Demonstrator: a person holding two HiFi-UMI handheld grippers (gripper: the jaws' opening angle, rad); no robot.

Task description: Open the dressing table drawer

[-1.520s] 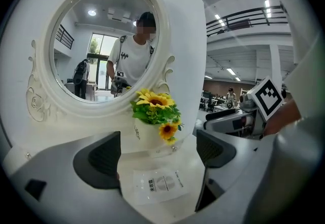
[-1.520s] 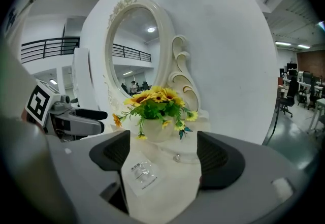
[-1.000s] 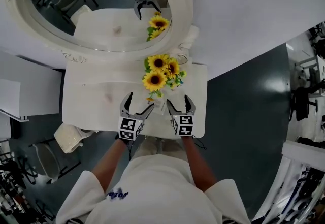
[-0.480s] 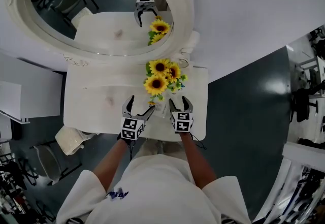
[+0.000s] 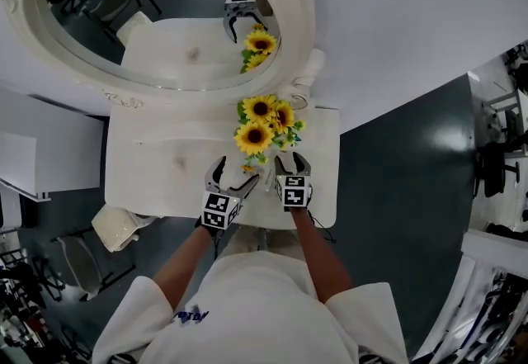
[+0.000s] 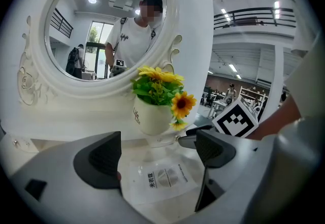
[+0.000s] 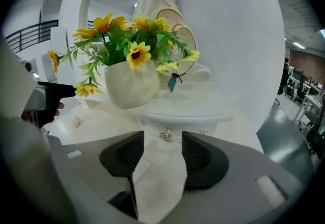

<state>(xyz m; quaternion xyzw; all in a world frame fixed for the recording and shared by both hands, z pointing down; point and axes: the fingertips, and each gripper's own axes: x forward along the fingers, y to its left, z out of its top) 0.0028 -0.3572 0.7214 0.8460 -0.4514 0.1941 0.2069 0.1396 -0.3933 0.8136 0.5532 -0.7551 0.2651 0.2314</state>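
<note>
White dressing tabletop, mirror behind. Drawer knob sat just below the sunflower pot, ahead of the right tool: jaws half apart, just closing, gripping nothing. Left tool gaped, empty. Best: centre on knob, clamp, pull straight.

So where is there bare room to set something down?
Left half of the white tabletop, between oval mirror frame and front edge, is bare. Crowded at right: white sunflower pot, clear plastic packet, left gripper, right gripper.

Oval mirror, sunflowers in white pot; printed sachet in front
</note>
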